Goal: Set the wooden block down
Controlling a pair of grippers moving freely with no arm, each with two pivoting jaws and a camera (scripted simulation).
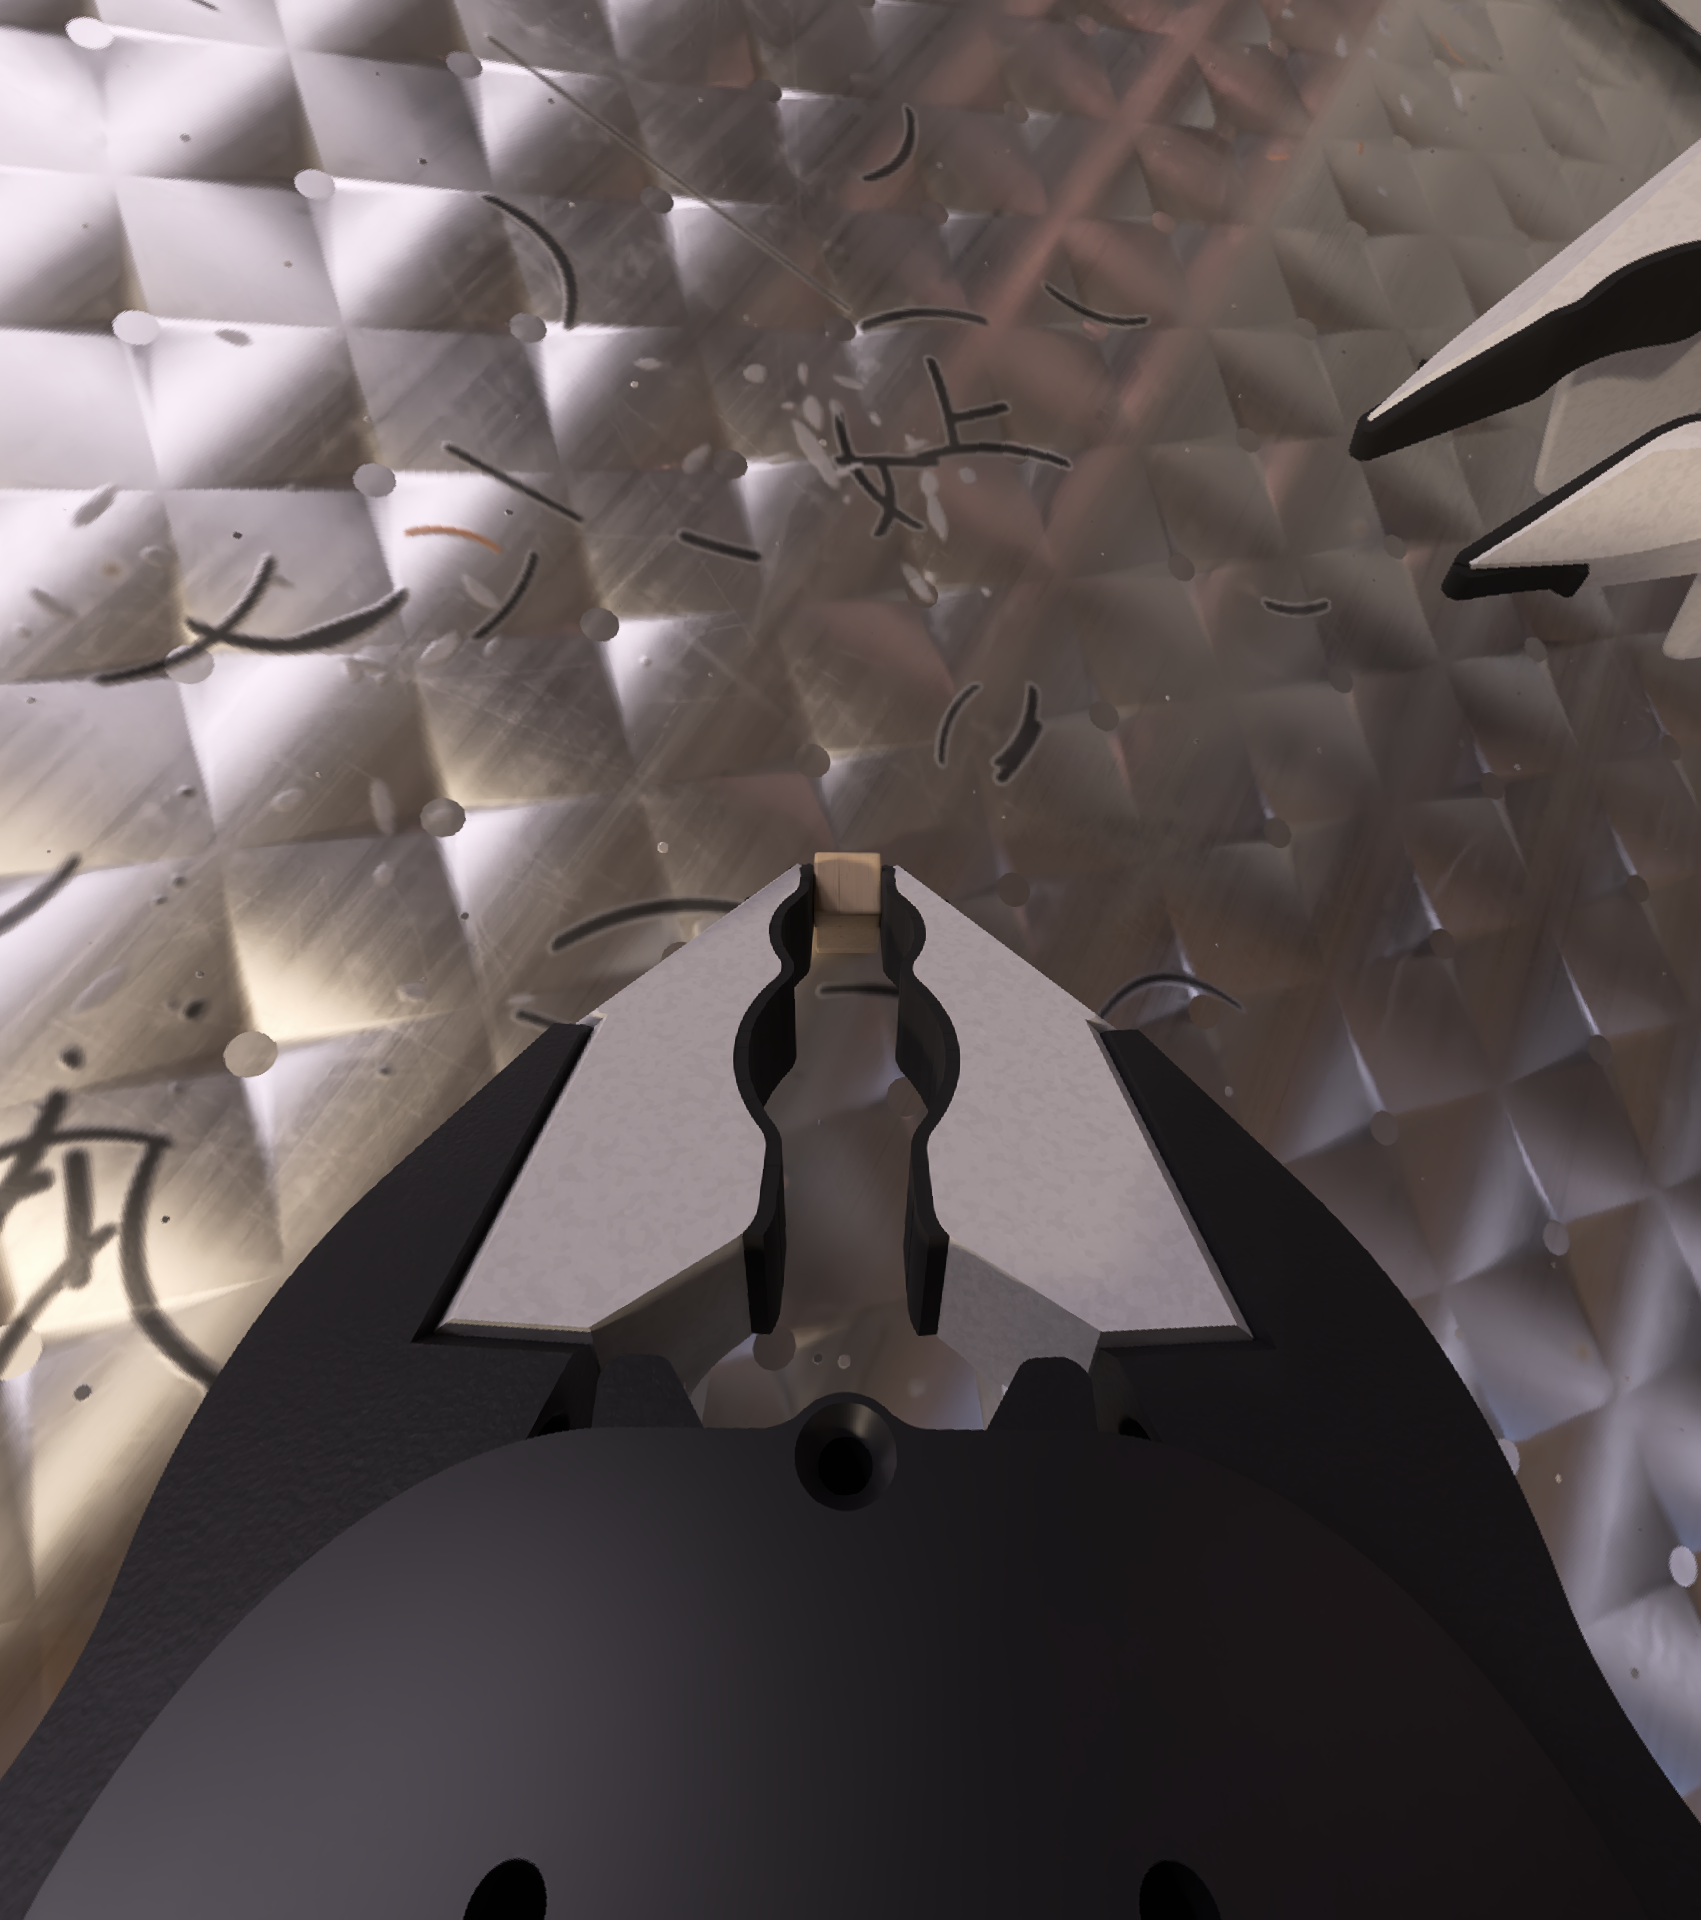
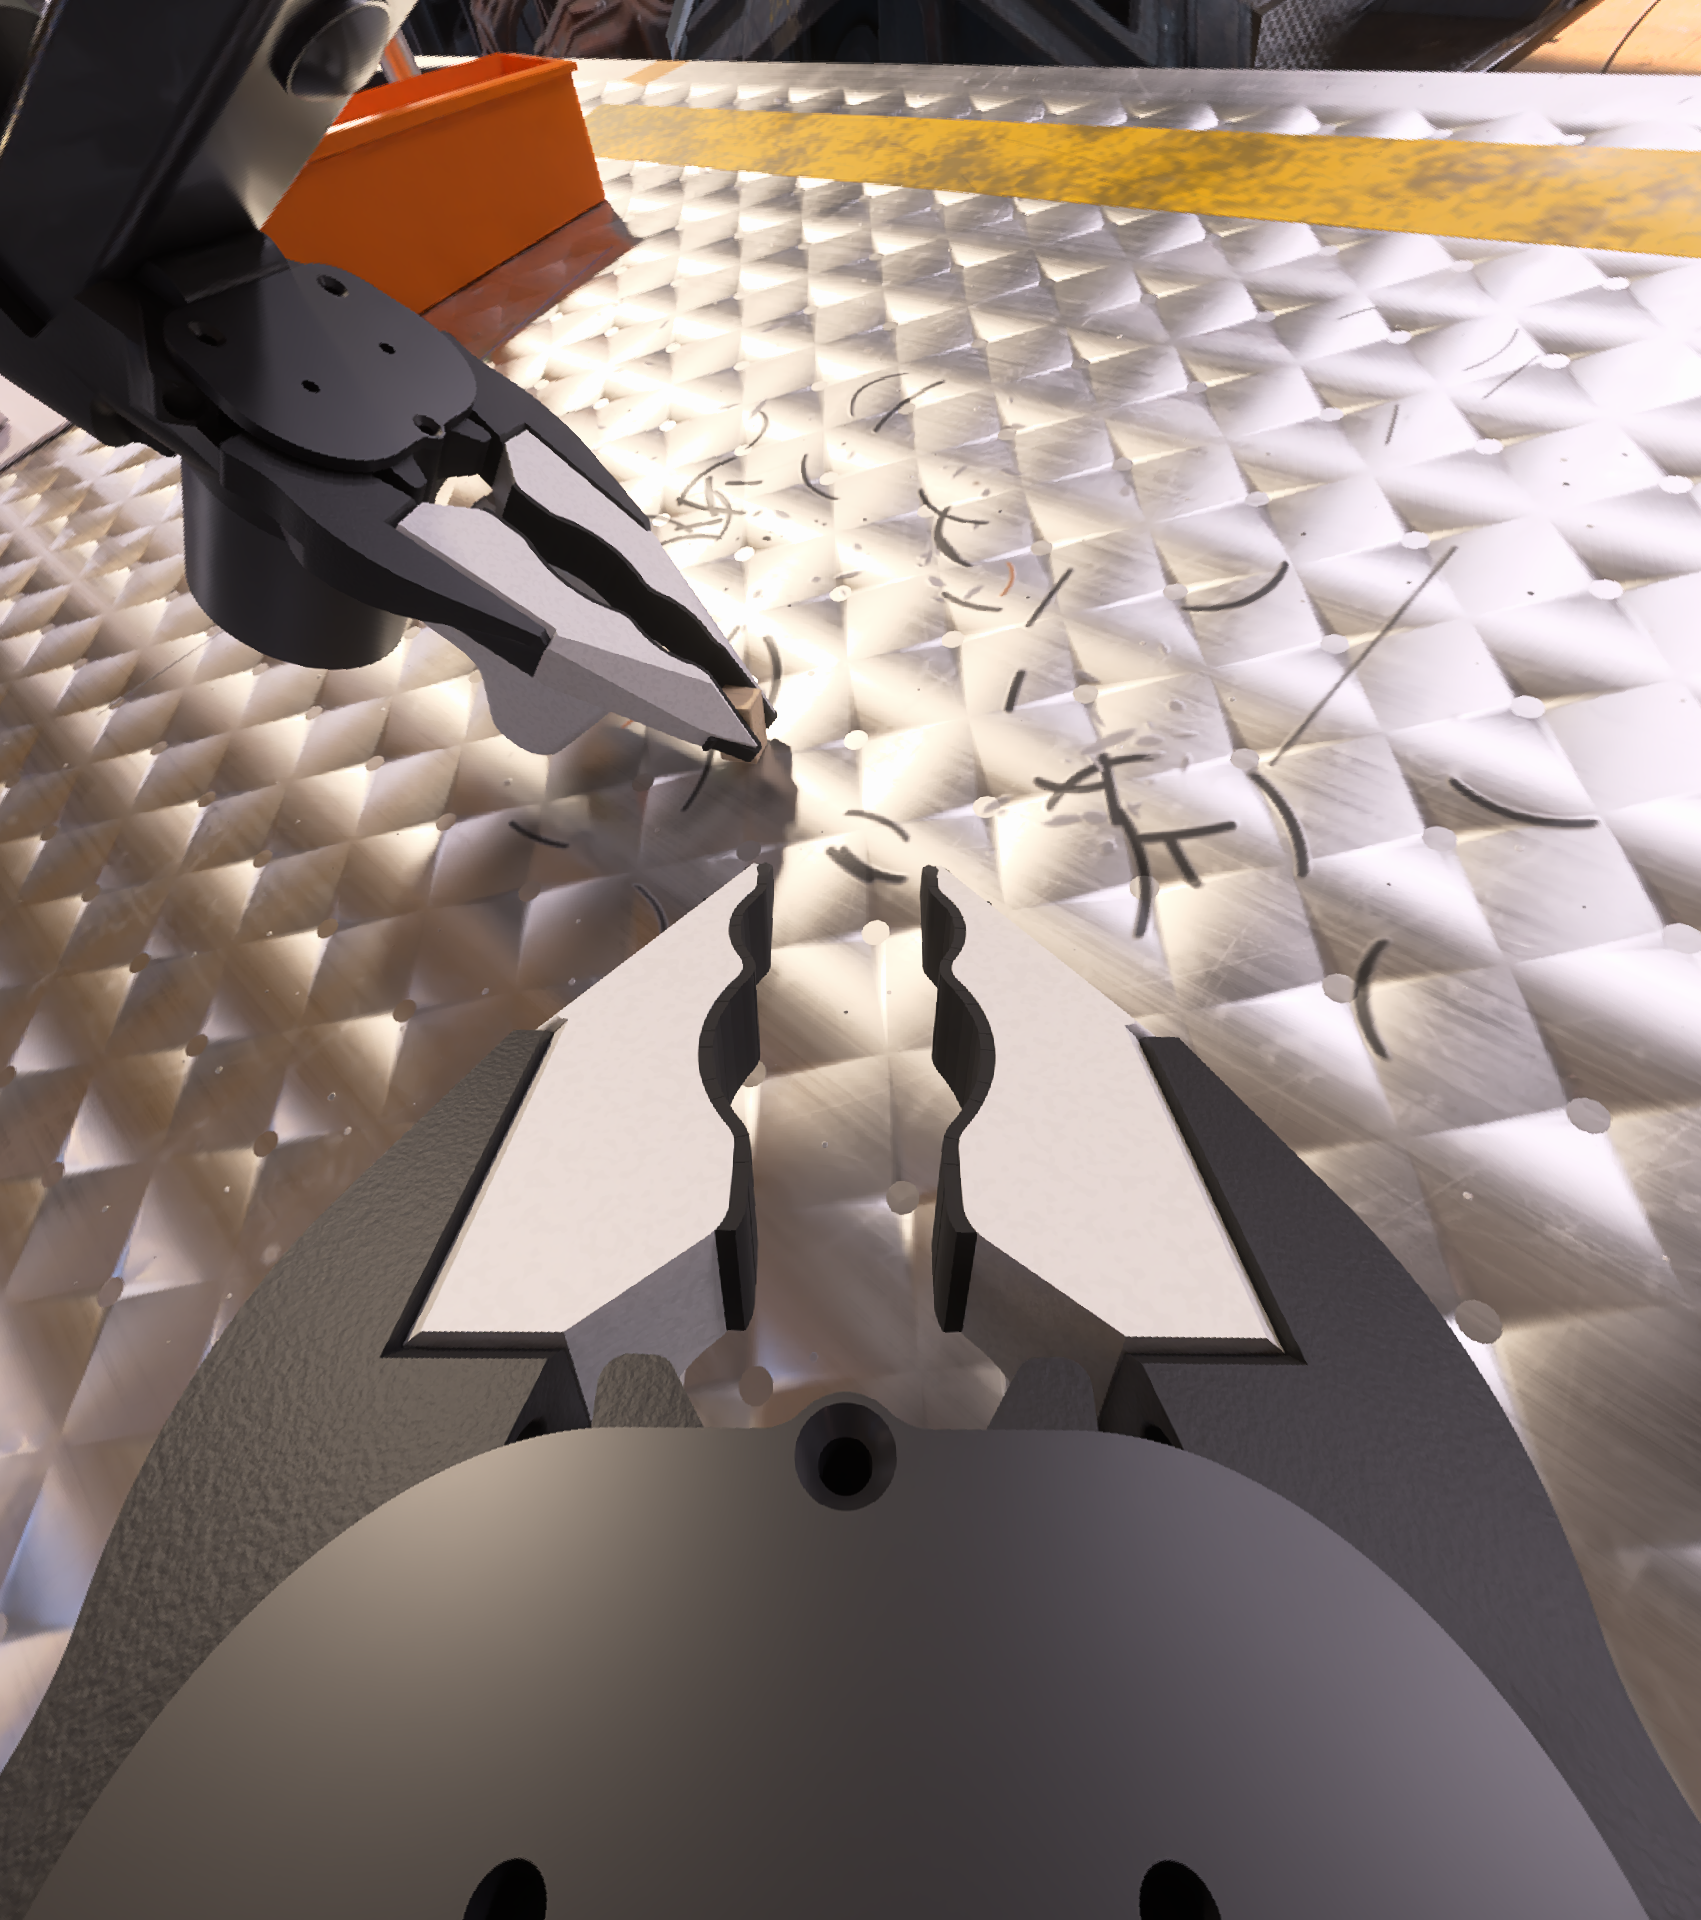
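A small pale wooden block (image 1: 847, 902) is pinched between the tips of my left gripper (image 1: 847, 883), which is shut on it. In the right wrist view the left gripper (image 2: 750, 727) points down at the patterned metal table (image 2: 1241, 623), with the block (image 2: 748, 707) at or just above the surface. My right gripper (image 2: 846, 883) is open and empty, its tips a short way in front of the block. It shows at the upper right of the left wrist view (image 1: 1417, 509).
An orange bin (image 2: 451, 177) stands at the far left of the table, behind the left gripper. A worn yellow stripe (image 2: 1241, 171) runs along the far side. Dark scribbled marks (image 2: 1126, 821) cover the table's middle.
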